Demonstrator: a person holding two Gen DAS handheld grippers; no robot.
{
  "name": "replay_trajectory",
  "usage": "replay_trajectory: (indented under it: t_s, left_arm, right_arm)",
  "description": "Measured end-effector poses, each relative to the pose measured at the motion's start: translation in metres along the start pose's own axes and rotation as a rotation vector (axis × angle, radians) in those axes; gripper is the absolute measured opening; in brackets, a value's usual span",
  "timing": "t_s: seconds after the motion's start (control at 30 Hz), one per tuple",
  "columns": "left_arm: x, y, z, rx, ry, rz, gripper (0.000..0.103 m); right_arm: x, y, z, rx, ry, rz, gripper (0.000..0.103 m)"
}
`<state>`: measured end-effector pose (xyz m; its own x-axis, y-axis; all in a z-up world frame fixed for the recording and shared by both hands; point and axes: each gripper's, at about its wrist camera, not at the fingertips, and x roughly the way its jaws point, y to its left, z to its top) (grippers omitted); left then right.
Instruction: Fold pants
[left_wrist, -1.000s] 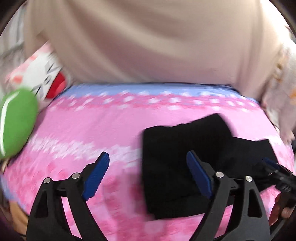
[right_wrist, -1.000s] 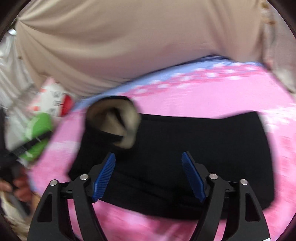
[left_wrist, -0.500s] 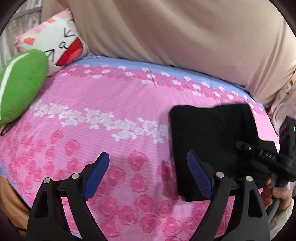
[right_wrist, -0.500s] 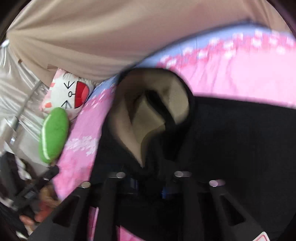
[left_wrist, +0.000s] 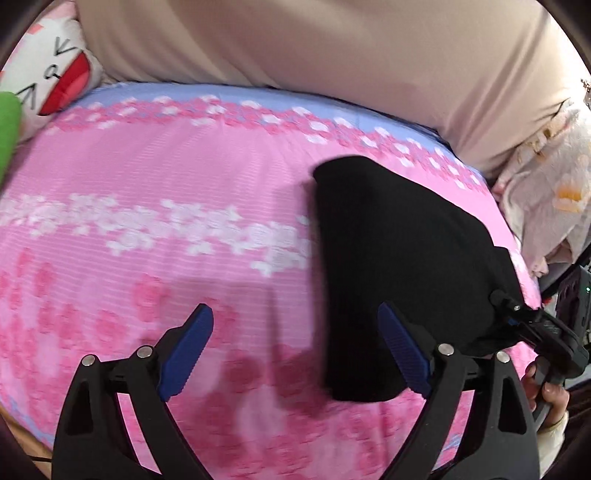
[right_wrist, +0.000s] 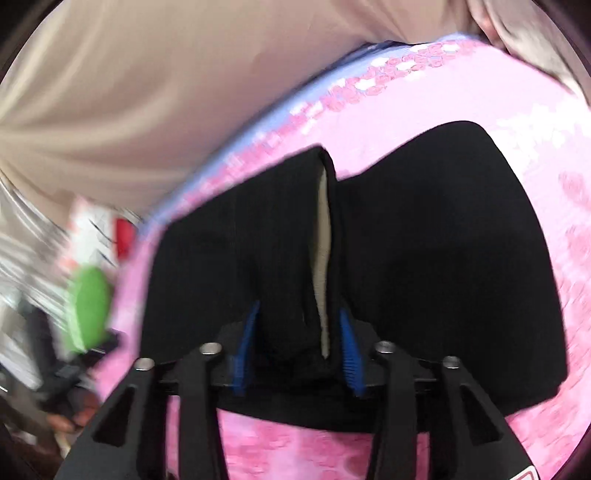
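The black pants (left_wrist: 399, 258) lie folded on the right part of the pink flowered bed sheet (left_wrist: 166, 177). My left gripper (left_wrist: 297, 349) hovers open low over the sheet, its jaws still widening; nothing is between them, and the pants' left edge lies by its right finger. At the pants' right edge is my right gripper (left_wrist: 517, 317), with a hand on its handle. In the right wrist view the right gripper (right_wrist: 297, 349) has a raised fold of the black pants (right_wrist: 443, 240) with beige lining (right_wrist: 323, 236) between its pads, which touch it while the jaws are opening.
A large beige cloth (left_wrist: 314, 44) hangs behind the bed. A white cat cushion (left_wrist: 51, 74) and a green cushion (left_wrist: 7, 125) sit at the far left. Pale flowered fabric (left_wrist: 546, 177) is bunched at the right. The bed's near edge runs just under the left gripper.
The left gripper has dropped closer to the sheet. The right gripper went from open above the pants to closed on a fold, and its pads now stand wider with the fold upright between them.
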<state>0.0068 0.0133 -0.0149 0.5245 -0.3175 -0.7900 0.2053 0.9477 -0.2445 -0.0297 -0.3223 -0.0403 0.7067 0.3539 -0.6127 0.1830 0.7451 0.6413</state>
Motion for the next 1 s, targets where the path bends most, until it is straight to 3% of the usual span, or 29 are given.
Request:
replay_trajectory:
  t_s: [0.03,0.1,0.2,0.27,0.3,0.33,0.37,0.4,0.47,0.6,0.77,0.83,0.93,1.0]
  left_arm:
    - [0.005,-0.007,0.001,0.005,0.008,-0.007,0.089]
    - [0.014,-0.016,0.003,0.002,0.02,-0.032,0.091]
    - [0.04,-0.023,0.006,-0.037,0.082,-0.081,0.091]
    - [0.065,-0.024,0.006,-0.09,0.153,-0.135,0.091]
    - [0.069,-0.024,0.006,-0.1,0.152,-0.144,0.086]
    - [0.065,-0.026,0.008,-0.09,0.105,-0.143,0.069]
    - [0.065,-0.028,0.01,-0.071,0.106,-0.172,0.042]
    - [0.064,-0.027,0.012,-0.068,0.108,-0.168,0.027]
    - [0.055,-0.018,0.018,-0.069,0.093,-0.185,0.019]
    - [0.04,0.019,0.024,-0.127,0.112,-0.249,0.018]
    - [0.026,0.056,0.017,-0.171,0.099,-0.172,0.021]
    - [0.023,0.056,0.015,-0.154,0.107,-0.125,0.029]
    - [-0.009,0.04,0.016,-0.056,0.005,-0.025,0.037]
    - [-0.029,0.03,0.018,-0.012,-0.056,-0.005,0.063]
  right_arm:
    - [-0.004,0.001,0.003,0.01,-0.01,0.039,0.063]
    - [-0.006,0.006,0.009,-0.006,-0.027,0.062,0.069]
    - [0.006,0.013,0.017,-0.067,-0.013,0.0,0.069]
    - [0.021,0.009,0.017,-0.075,0.021,0.002,0.061]
    - [0.024,0.008,0.017,-0.081,0.02,-0.002,0.042]
    - [0.028,0.011,0.014,-0.091,0.017,-0.01,0.03]
    - [0.03,0.012,0.013,-0.091,0.022,0.001,0.024]
    - [0.031,0.015,0.013,-0.078,0.031,0.037,0.02]
    - [0.038,0.027,0.012,-0.089,0.038,0.057,0.019]
    - [0.056,0.068,0.004,-0.179,0.058,0.059,0.018]
    - [0.078,0.102,-0.008,-0.241,0.113,0.13,0.017]
    - [0.072,0.108,-0.007,-0.253,0.099,0.13,0.017]
    - [0.014,0.11,0.012,-0.259,-0.011,0.174,0.016]
    - [-0.024,0.11,0.017,-0.302,-0.089,0.14,0.016]
